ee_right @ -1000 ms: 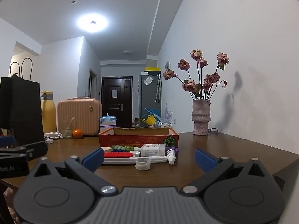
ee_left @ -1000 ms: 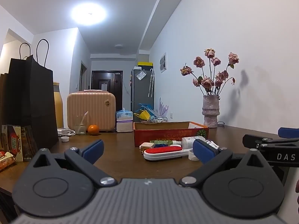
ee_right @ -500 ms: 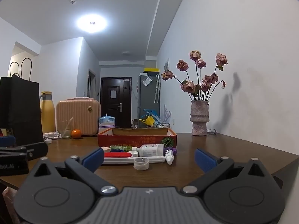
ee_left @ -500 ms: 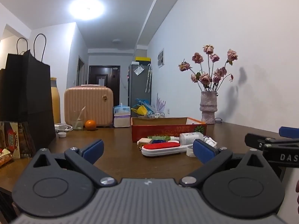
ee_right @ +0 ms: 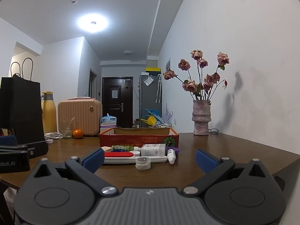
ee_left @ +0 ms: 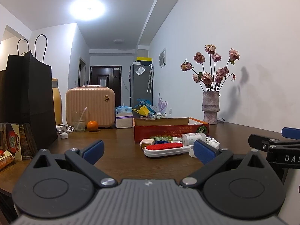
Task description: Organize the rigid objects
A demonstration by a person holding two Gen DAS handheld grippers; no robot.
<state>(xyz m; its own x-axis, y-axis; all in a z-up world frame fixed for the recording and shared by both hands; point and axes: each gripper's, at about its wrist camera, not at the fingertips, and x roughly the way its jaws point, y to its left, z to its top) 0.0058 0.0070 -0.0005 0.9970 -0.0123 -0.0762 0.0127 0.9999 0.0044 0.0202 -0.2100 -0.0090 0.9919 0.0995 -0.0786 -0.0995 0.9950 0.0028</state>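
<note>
Both sets of tongs hang low over the near edge of the brown surface (ee_right: 234, 146), and both are spread wide with nothing between the blue pads. The left tongs (ee_left: 148, 148) face a cluster of small items; the right tongs (ee_right: 150, 155) look at the same cluster from further right.

The rigid objects lie in a tight heap just in front of the red cardboard box (ee_right: 138, 137), which stands open on top at mid-surface. Nearest of them is a roll of tape (ee_right: 143, 163), touching the long white lint brush with the red pad (ee_right: 131, 156). Behind it lie a white bottle on its side (ee_right: 152, 149), a small dropper bottle (ee_right: 171, 156) at the right end, a green tube (ee_right: 121, 147) and a small white block (ee_right: 106, 149) at the left end.

Nothing has been picked yet, I'd say; the box looks like the place for them. To do this well, take the outer pieces first: the right tongs suit the dropper bottle or the tape, since both are free on the near side. Close across the narrow width, lift straight up so the neighbours are not dragged, and clear the box wall before letting go. The long brush wants a grip near its middle, or it may tip.
</note>
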